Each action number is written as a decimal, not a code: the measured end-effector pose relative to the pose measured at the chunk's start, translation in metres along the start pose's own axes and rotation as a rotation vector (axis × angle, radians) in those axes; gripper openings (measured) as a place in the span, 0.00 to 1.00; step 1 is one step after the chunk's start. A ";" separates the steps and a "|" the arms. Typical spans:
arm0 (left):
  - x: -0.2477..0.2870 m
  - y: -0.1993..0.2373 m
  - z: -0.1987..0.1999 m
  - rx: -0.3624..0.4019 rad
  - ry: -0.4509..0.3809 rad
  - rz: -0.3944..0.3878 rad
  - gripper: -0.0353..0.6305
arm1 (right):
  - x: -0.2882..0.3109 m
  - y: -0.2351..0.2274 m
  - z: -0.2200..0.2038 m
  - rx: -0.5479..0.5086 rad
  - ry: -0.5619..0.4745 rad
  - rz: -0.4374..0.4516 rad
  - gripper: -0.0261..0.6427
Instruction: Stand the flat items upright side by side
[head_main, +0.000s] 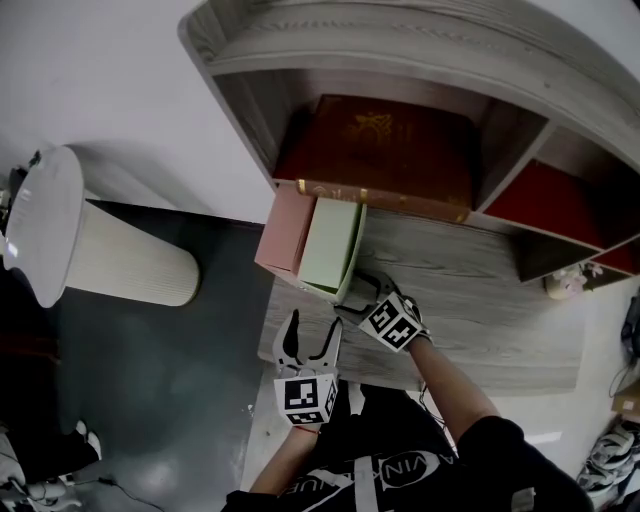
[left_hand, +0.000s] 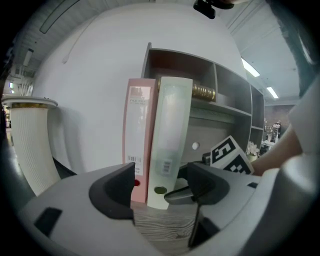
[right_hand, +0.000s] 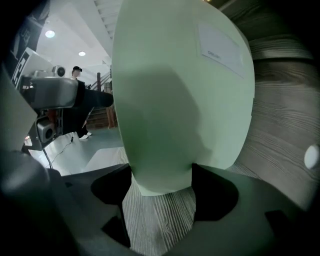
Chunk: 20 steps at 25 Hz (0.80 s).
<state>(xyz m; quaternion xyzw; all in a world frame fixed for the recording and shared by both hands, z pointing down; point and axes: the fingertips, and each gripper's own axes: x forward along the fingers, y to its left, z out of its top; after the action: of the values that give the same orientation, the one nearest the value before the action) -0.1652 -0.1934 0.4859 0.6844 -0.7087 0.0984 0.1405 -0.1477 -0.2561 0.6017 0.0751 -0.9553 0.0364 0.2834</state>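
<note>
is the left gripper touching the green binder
Apart. The left gripper view shows the left gripper open over bare wood, short of the green binder.

Your left gripper hovers low in front of you, jaws apart and empty, forearm reaching forward. Your right arm stretches further ahead, and your right gripper clamps both jaws on the green binder at its bottom edge.

Head view looks down; both gripper views share green folder.
</note>
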 end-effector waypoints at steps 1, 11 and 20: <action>-0.002 0.001 -0.003 -0.004 0.005 0.002 0.54 | 0.000 -0.003 0.002 -0.001 0.000 -0.003 0.61; -0.022 0.014 -0.023 -0.008 0.049 0.032 0.54 | 0.000 -0.012 0.002 -0.003 0.001 0.022 0.62; -0.032 0.023 -0.030 -0.020 0.049 0.008 0.54 | -0.006 -0.011 0.010 0.102 -0.036 -0.038 0.62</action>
<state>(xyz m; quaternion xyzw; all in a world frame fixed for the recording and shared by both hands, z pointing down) -0.1855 -0.1521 0.5044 0.6777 -0.7086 0.1085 0.1640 -0.1464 -0.2673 0.5904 0.1082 -0.9556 0.0783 0.2628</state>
